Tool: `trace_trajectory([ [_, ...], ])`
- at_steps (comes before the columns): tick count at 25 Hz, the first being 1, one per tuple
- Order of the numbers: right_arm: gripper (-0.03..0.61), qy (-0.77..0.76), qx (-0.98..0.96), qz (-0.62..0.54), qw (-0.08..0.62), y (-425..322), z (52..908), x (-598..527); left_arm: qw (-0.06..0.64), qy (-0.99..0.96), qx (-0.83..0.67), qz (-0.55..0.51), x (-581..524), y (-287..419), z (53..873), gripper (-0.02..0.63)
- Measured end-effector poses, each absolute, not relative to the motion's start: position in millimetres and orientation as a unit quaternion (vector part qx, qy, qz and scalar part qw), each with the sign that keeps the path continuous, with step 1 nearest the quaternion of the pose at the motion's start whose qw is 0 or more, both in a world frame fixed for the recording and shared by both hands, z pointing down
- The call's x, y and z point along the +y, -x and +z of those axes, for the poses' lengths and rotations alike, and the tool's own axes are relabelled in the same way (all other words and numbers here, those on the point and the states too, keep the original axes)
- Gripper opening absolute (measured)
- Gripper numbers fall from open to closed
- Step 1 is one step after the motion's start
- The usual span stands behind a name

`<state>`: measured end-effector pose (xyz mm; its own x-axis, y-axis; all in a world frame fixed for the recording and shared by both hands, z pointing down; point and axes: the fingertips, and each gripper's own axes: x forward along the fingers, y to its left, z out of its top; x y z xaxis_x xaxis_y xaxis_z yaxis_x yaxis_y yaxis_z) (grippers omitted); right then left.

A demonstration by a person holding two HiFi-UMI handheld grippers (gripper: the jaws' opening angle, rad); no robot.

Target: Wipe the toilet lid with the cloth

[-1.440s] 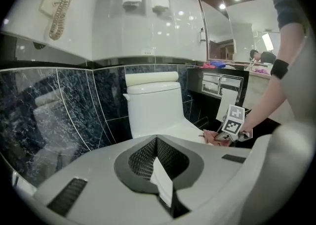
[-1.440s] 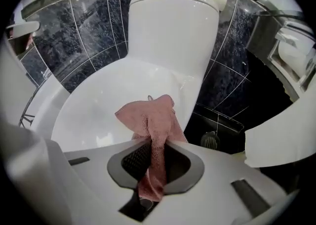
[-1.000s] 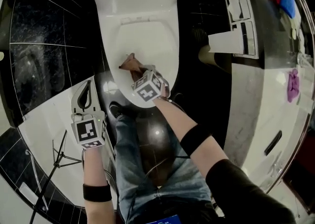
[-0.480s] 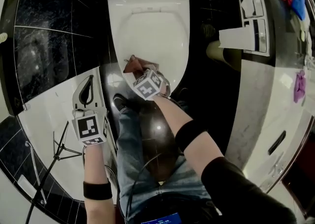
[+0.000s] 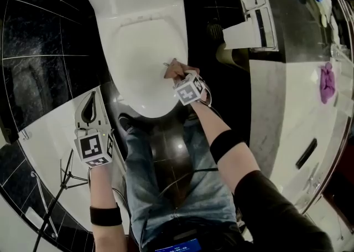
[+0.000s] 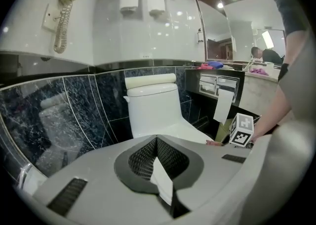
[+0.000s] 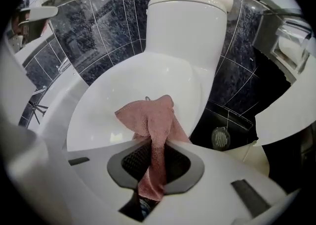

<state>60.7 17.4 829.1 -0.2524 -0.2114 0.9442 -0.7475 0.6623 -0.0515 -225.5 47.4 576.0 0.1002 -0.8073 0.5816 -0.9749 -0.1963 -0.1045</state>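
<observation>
I'm watching the right tool working at the right-hand edge of the closed toilet lid, as the head view shows it. A second ago it was sitting lower and further left, near the lid's front rim; half a second ago it was about in the same front area, and now it is across at the side edge, roughly midway along the lid. Its jaws are clamping the pinkish cloth. In the right gripper view the cloth is running up out of the right tool between the dark pads, and its loose end is lying spread on the white lid, close to the edge where the lid gives way to the dark tiled floor. The cloth looks more bunched and pulled toward the tool than it did a second ago, when a pointed corner was sticking out to the left.

The left tool is hanging over the pale surface left of the toilet, well apart from the lid, in much the same spot as before. In the left gripper view its jaws are closed with nothing gripped, and it is facing the tank. The person's legs in jeans are standing at the toilet's front.
</observation>
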Motion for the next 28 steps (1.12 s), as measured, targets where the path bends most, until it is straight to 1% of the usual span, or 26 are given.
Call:
trace_trajectory([
  [4,0.078,-0.308,-0.752,0.262,0.521,-61.2,829.4,21.4,0.151,-0.71,-0.631,0.274,47.4,210.1,564.8,0.005],
  [7,0.08,-0.284,-0.771,0.261,0.506,-42.7,815.2,31.7,0.147,-0.7,-0.645,0.27,50.8,205.4,553.3,0.005],
  [12,0.08,-0.233,-0.823,0.234,0.463,30.3,770.0,73.4,0.146,-0.7,-0.647,0.264,69.1,196.7,543.3,0.005],
  [16,0.08,-0.191,-0.845,0.205,0.456,99.5,775.4,123.3,0.137,-0.708,-0.647,0.247,90.2,195.7,542.6,0.005],
  [19,0.08,-0.182,-0.846,0.184,0.466,135.3,796.2,144.8,0.119,-0.719,-0.637,0.25,111.7,200.0,552.8,0.005],
  [22,0.08,-0.184,-0.835,0.178,0.487,140.9,827.3,153.0,0.113,-0.722,-0.635,0.25,132.0,208.9,564.4,0.005],
  [25,0.08,-0.199,-0.834,0.175,0.483,133.9,834.3,145.5,0.113,-0.719,-0.64,0.246,144.9,223.5,568.5,0.005],
  [28,0.08,-0.229,-0.824,0.181,0.485,97.2,835.2,136.3,0.12,-0.715,-0.646,0.239,156.3,230.7,572.5,0.005],
])
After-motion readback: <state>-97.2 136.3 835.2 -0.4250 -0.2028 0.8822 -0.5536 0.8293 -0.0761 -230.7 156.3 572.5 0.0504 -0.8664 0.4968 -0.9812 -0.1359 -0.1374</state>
